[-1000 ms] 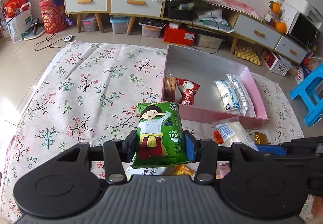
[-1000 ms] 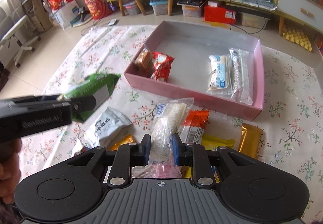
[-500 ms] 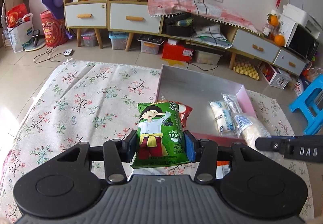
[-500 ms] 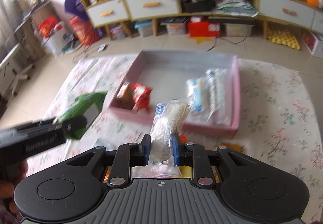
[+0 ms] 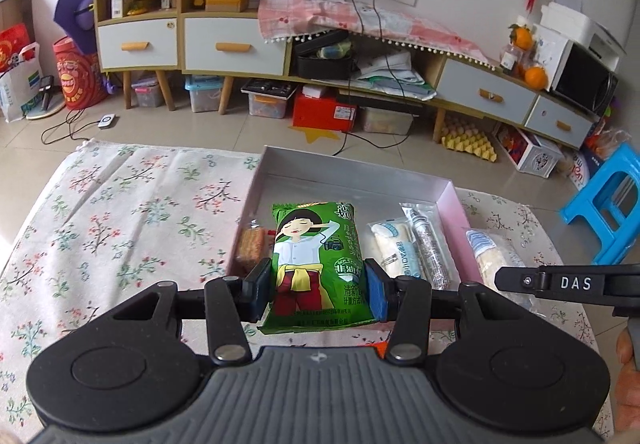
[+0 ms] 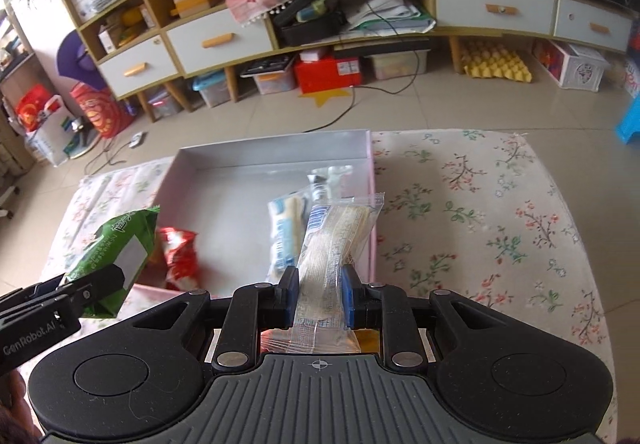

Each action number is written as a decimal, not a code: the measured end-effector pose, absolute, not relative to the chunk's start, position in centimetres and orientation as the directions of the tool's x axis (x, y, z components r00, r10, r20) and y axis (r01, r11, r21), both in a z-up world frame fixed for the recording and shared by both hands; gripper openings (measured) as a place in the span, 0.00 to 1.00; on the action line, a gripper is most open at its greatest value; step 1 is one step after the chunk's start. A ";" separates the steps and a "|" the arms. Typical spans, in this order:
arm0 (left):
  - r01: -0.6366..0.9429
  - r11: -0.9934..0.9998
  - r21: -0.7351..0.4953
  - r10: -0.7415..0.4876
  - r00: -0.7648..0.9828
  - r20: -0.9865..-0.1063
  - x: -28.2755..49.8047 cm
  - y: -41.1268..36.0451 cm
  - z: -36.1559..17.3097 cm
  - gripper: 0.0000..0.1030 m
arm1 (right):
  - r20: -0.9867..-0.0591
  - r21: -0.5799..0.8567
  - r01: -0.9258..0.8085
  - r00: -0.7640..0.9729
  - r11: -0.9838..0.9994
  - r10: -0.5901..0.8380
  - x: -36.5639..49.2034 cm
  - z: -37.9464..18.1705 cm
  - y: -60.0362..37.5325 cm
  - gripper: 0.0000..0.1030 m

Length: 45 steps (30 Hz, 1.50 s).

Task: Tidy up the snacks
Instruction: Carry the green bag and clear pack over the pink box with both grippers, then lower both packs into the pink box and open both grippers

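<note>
Both grippers are loaded and over the near side of the pink box (image 5: 460, 204). The left gripper (image 5: 318, 294) pinches a green snack bag (image 5: 316, 264) across its lower half, and the bag stands upright between the pads. The right gripper (image 6: 319, 302) is pressed tight on a clear wrapped snack (image 6: 336, 240), a long thin pack sticking forward over the box's right wall.

Inside the box: a brown cracker pack (image 5: 252, 248) and a red packet (image 6: 180, 256) at the left end, two white wrapped rolls (image 5: 412, 248) along the right side, and bare grey floor in the middle and at the back. The box sits on a flowered cloth (image 5: 120, 212).

Step in hand looks like the drop-off — carry each pack over the near wall and set it down inside.

To do it well:
- Green bag: aim for the bare floor between the red packet and the white rolls, lower it until the bottom edge touches, then let go, so it lies flat rather than tipping onto the crackers.
- Clear pack: lay it parallel to the white rolls, same kind together. Its free end is floppy and sits over the box's right wall, so it should go a bit left first or it may hang on the rim.
- The two tools are close side by side — stagger the releases, one hand at a time.
- Open only once the pack is supported.
</note>
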<state>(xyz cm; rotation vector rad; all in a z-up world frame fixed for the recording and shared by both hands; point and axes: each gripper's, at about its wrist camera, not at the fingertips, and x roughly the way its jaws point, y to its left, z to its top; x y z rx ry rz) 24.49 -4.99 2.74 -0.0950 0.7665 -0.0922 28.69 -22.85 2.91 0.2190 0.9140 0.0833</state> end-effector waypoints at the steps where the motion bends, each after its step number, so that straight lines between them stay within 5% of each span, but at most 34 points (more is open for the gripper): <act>1: 0.053 0.992 -0.116 -0.118 0.717 -0.687 24.7 -5.2 2.6 0.43 | -0.776 0.225 0.025 0.609 0.974 0.164 28.9 2.8 -23.0 0.20; 45: 0.070 0.995 -0.067 -0.097 0.679 -0.728 27.8 -5.7 -0.2 0.38 | -0.754 0.289 -0.045 0.604 0.956 0.256 32.3 -0.2 -18.8 0.21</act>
